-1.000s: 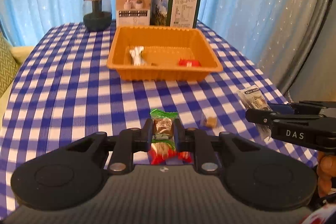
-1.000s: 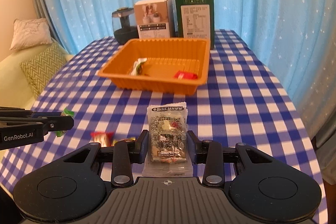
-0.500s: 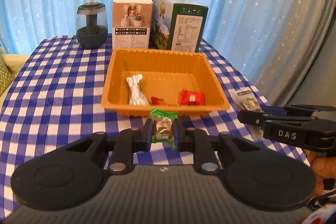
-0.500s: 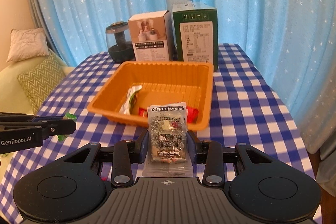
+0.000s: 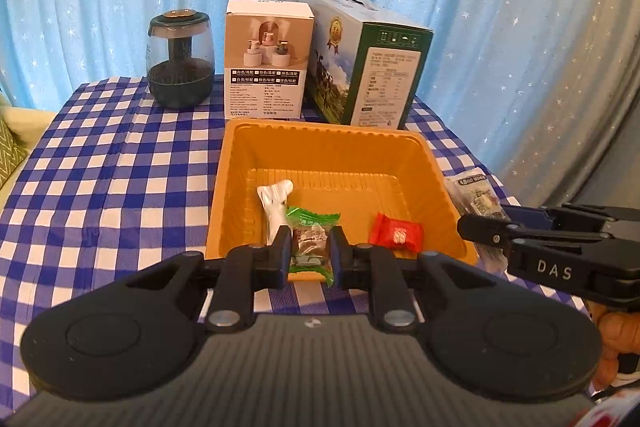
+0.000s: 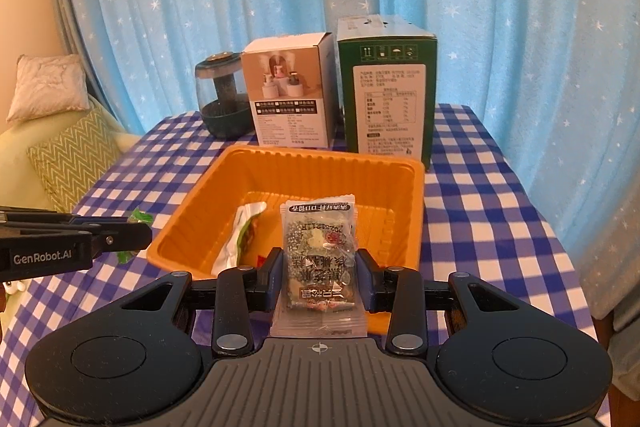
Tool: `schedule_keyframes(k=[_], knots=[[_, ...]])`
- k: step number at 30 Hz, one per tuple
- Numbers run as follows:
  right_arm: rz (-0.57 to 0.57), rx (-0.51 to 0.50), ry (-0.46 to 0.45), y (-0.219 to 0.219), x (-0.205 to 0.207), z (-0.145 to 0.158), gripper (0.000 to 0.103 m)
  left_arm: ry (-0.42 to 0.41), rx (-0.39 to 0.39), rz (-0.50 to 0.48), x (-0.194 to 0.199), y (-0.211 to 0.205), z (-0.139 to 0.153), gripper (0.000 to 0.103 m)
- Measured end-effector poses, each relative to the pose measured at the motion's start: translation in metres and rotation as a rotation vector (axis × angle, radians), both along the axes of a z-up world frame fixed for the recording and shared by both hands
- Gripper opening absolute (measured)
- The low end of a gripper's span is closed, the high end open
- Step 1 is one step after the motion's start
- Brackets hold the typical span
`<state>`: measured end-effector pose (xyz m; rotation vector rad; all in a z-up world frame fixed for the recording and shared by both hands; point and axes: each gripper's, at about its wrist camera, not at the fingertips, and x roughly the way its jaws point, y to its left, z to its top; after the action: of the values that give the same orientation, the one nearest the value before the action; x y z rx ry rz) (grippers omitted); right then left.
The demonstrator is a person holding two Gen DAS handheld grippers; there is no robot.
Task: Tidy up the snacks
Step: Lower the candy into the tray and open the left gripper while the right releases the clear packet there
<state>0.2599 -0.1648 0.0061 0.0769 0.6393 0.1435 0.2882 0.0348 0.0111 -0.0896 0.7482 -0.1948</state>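
Left gripper (image 5: 310, 253) jaws clenched on green-wrapped snack (image 5: 311, 239); right gripper (image 6: 319, 273) jaws clenched on clear snack packet (image 6: 319, 251). Both at orange tray (image 5: 432, 163) near rim; carry past rim, release low inside.

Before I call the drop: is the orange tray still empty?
No. The orange tray already holds a white-wrapped snack and a red-wrapped candy on its floor.

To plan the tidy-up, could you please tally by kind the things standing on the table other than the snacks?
boxes: 2, the white box and the green box
jar: 1
orange tray: 1
total: 4
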Motion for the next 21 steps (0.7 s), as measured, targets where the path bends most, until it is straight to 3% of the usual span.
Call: schedule_keyframes(k=[12, 21], knots=[[-0.034, 0.051, 0.026, -0.009, 0.046, 0.001, 0.038, 0.035, 0.002, 0.021, 0.057, 0.010, -0.012, 0.018], [-0.040, 0.076, 0.055, -0.010, 0.053, -0.010, 0.038, 0.065, -0.003, 0.035, 0.068, 0.015, -0.031, 0.023]])
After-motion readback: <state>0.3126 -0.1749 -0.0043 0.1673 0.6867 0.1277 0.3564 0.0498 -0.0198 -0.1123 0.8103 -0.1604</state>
